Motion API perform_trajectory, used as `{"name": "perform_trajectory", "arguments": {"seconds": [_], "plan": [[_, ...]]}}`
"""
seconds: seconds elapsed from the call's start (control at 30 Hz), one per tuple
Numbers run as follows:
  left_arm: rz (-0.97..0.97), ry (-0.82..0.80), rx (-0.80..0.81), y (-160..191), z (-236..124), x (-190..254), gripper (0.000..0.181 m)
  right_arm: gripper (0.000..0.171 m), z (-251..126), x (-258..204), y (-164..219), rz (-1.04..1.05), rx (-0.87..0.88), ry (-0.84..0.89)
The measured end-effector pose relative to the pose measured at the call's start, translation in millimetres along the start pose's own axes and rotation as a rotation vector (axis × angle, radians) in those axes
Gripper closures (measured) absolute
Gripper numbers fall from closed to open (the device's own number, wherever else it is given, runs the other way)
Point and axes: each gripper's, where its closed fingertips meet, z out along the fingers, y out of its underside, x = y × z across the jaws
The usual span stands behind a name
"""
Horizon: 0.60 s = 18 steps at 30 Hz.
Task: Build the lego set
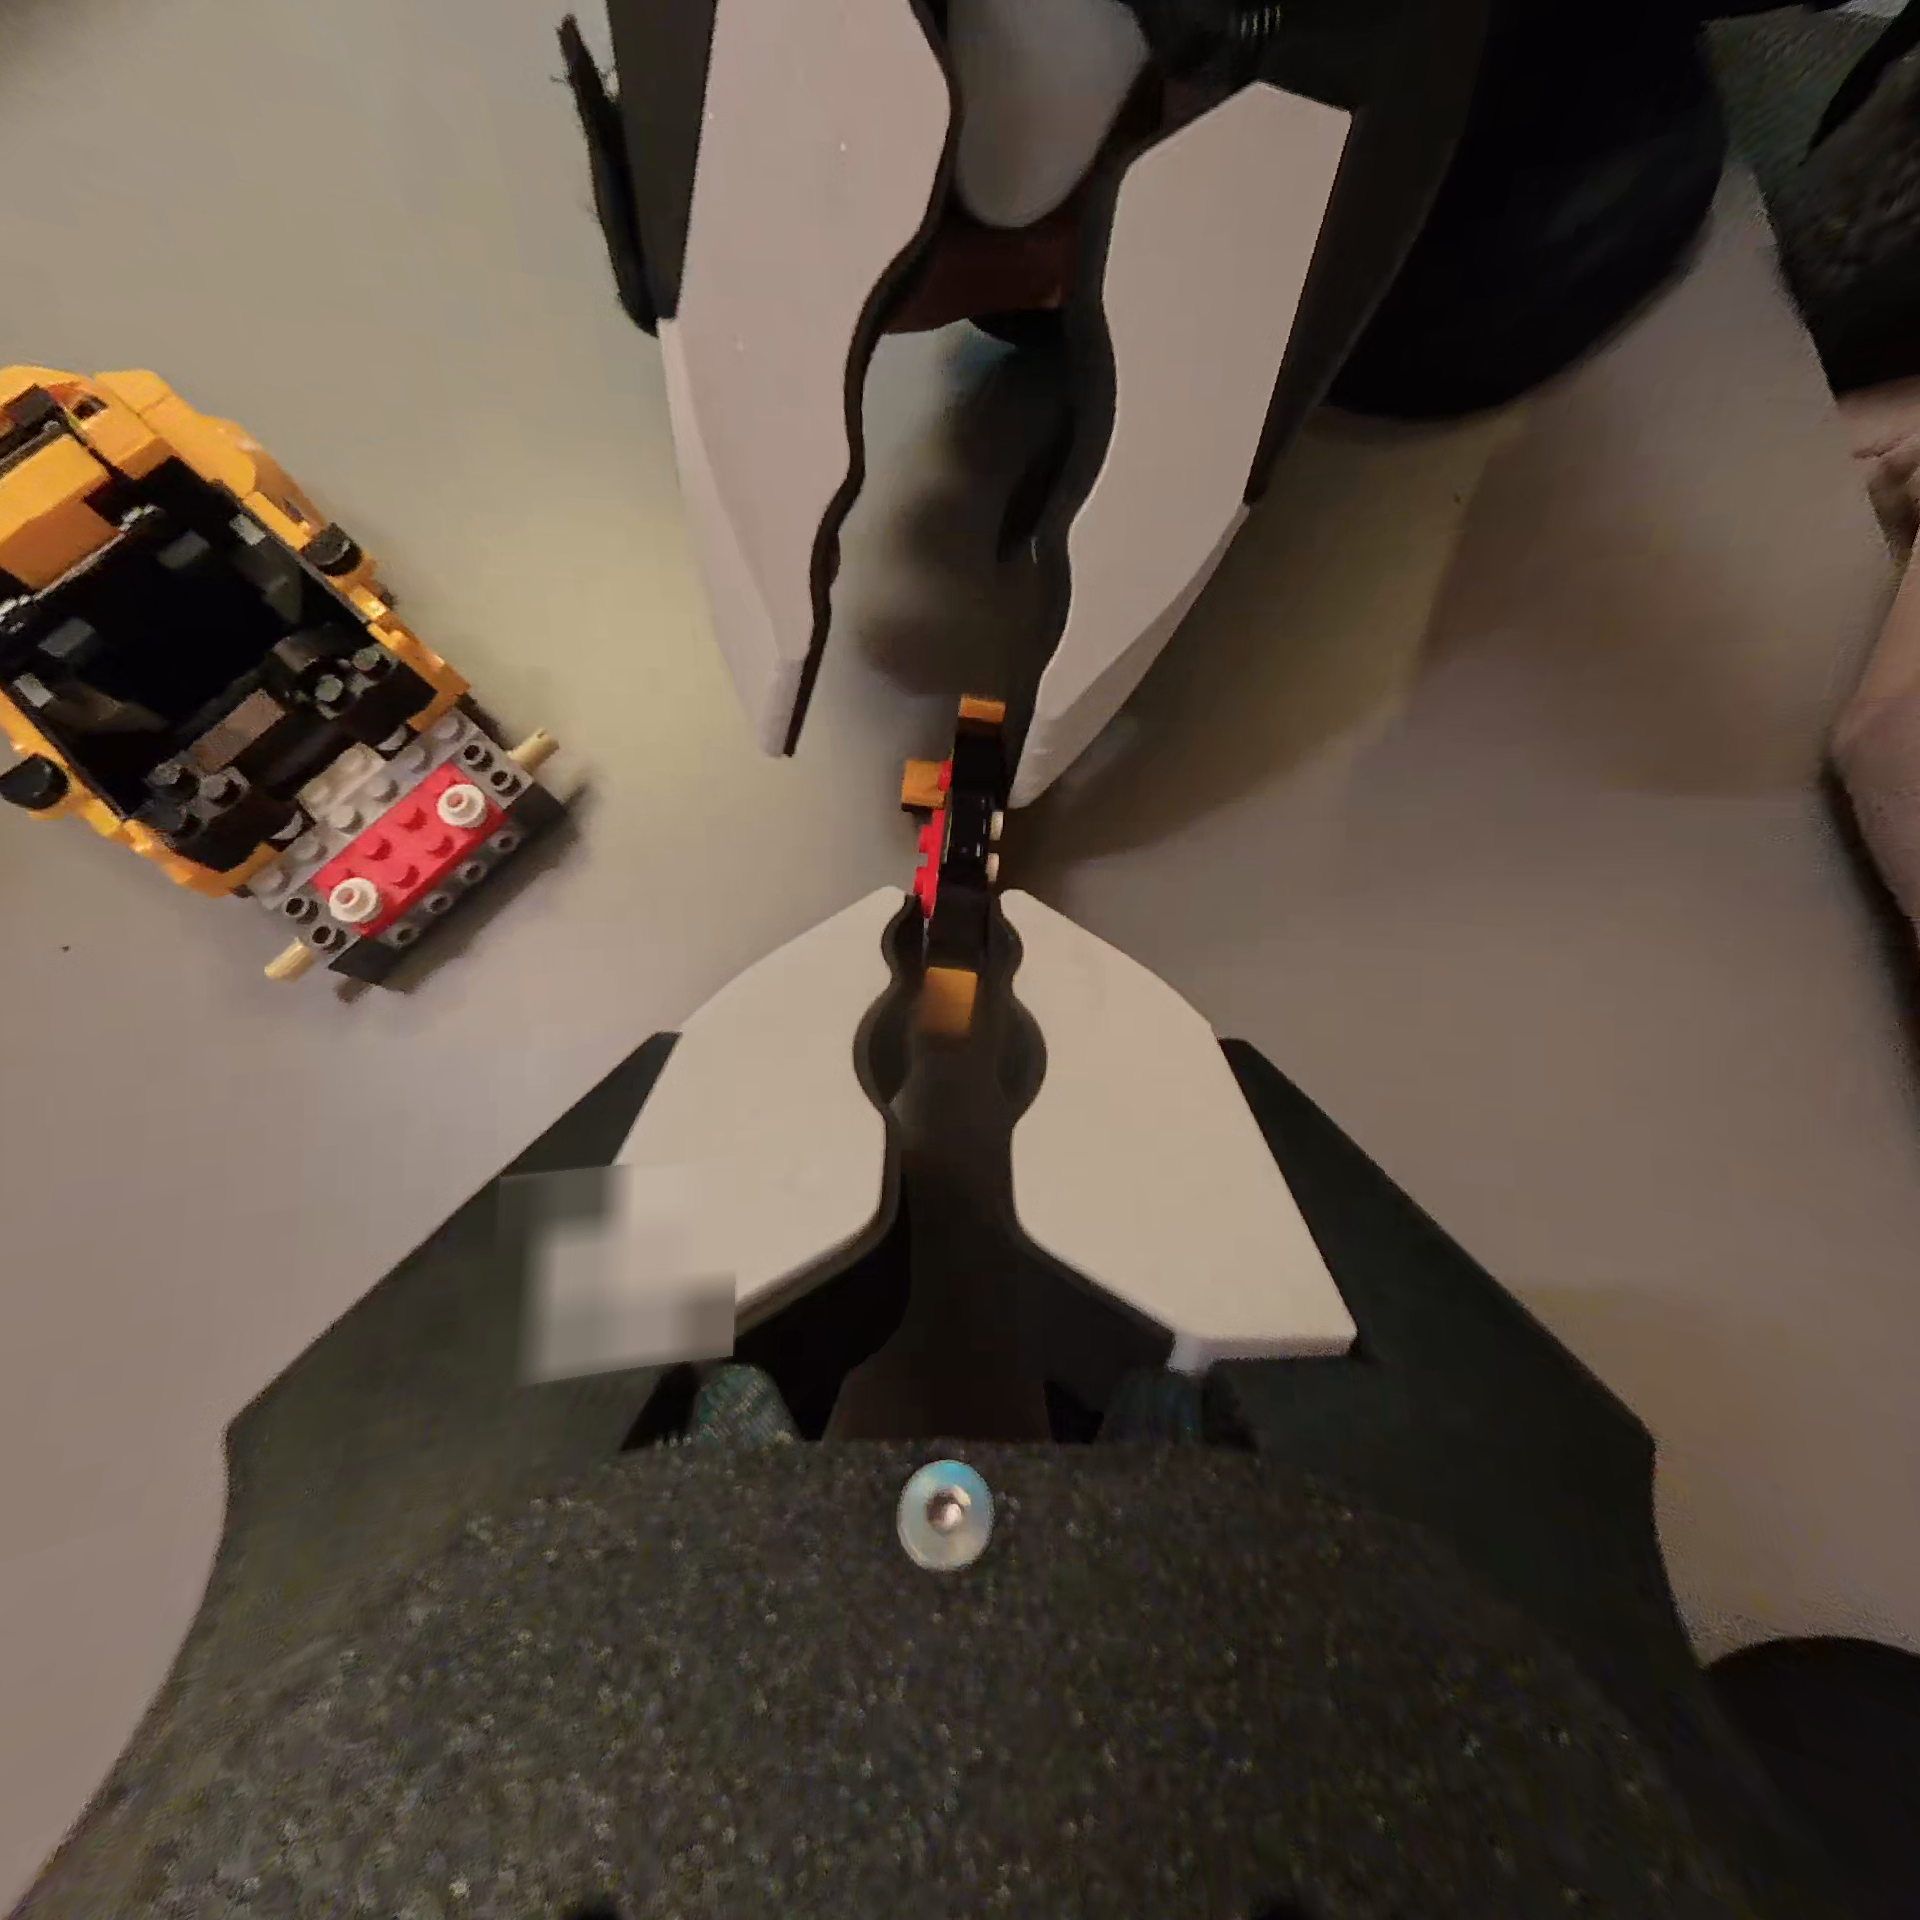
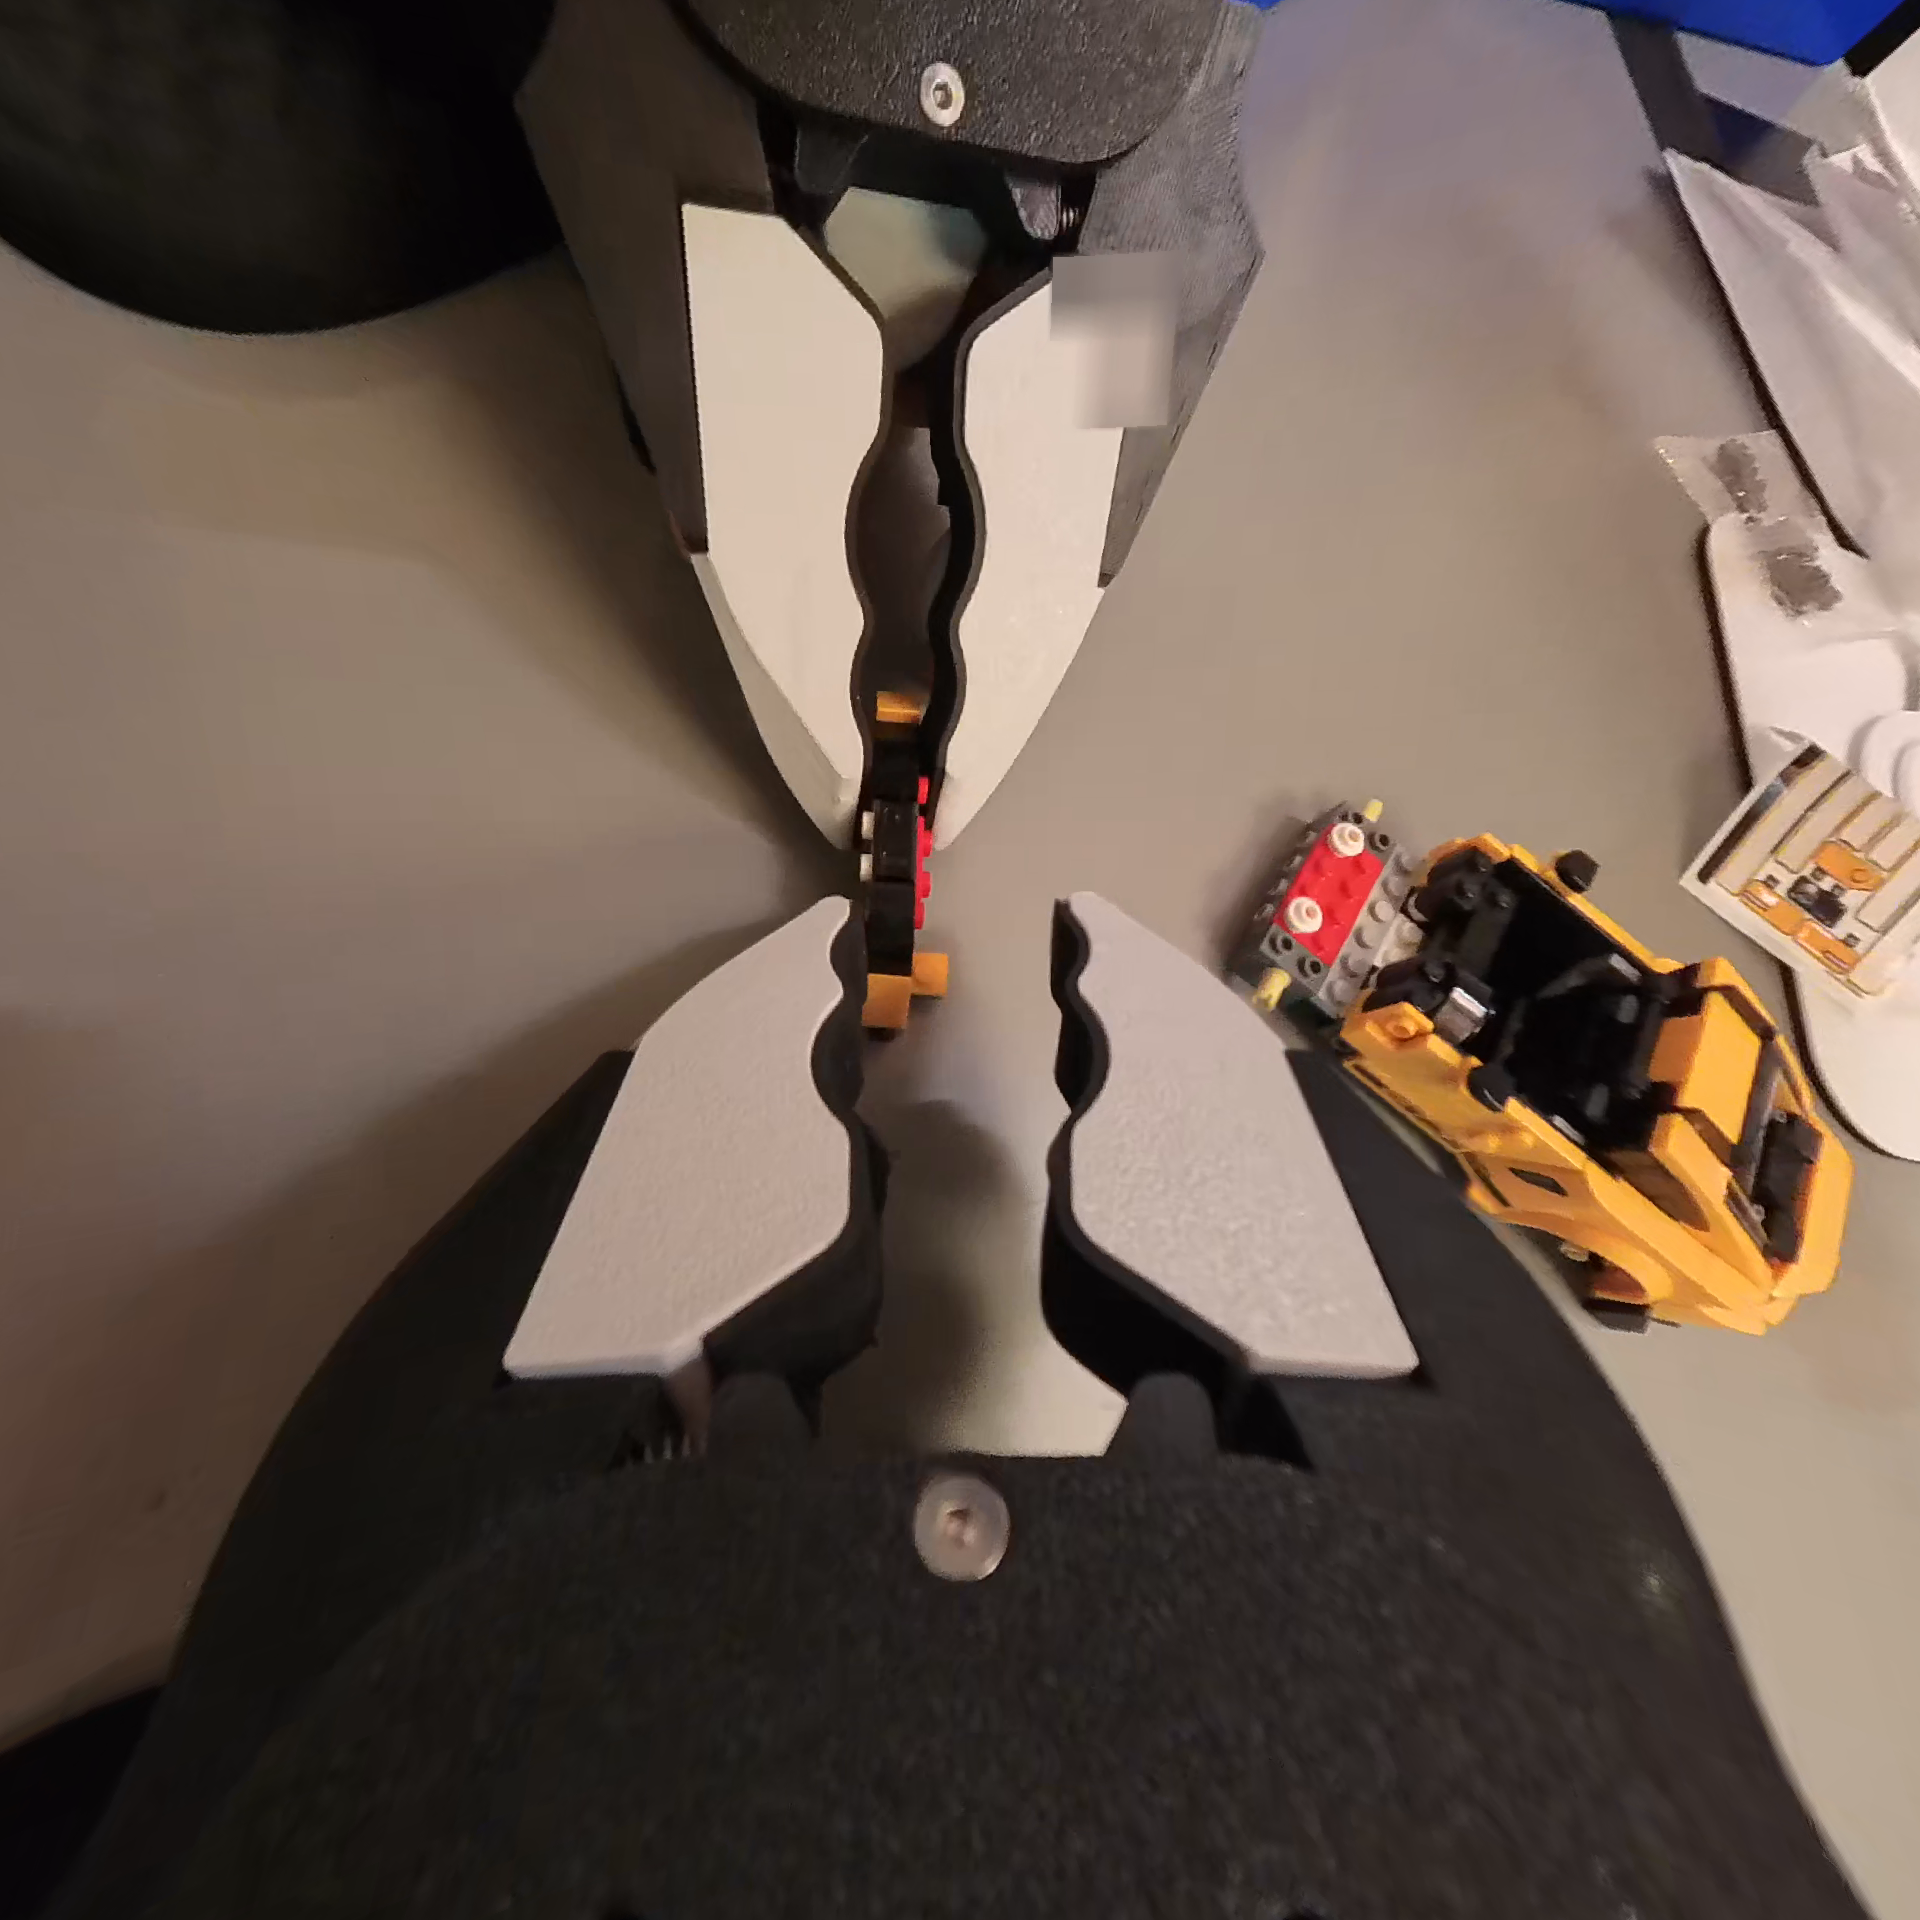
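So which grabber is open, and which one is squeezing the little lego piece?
The right gripper is open, with a wide gap between its fingers. The left gripper is shut on the small black, red and orange lego piece.

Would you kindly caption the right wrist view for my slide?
Left gripper clamps a small brick sub-assembly; open right gripper alongside, yellow car waiting.

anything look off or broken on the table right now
Nothing is broken. The yellow car is unfinished, its red-and-grey chassis bare at one end. The left gripper pinches a small sub-assembly; the right gripper is open around it.
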Motion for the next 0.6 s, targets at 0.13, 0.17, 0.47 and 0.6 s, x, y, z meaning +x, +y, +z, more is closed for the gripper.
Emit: {"name": "perform_trajectory", "arguments": {"seconds": [0.13,0.17,0.47,0.6], "plan": [[0.019,-0.018,0.002,-2.3,3.2,0.2,0.170,0.140,-1.4,-1.7,1.1,0.019,0.017,-0.020],[0.023,-0.016,0.004,-3.0,4.2,1.6,0.170,0.140,-2.0,-3.9,0.2,0.027,0.027,-0.038],[0.062,-0.090,0.030,-6.6,4.5,-3.0,0.168,0.151,-0.5,-10.8,7.5,0.009,-0.022,-0.049],[0.043,-0.157,0.046,-7.8,-3.6,-10.7,0.159,0.159,0.2,-6.9,7.7,0.033,-0.016,-0.025]]}}
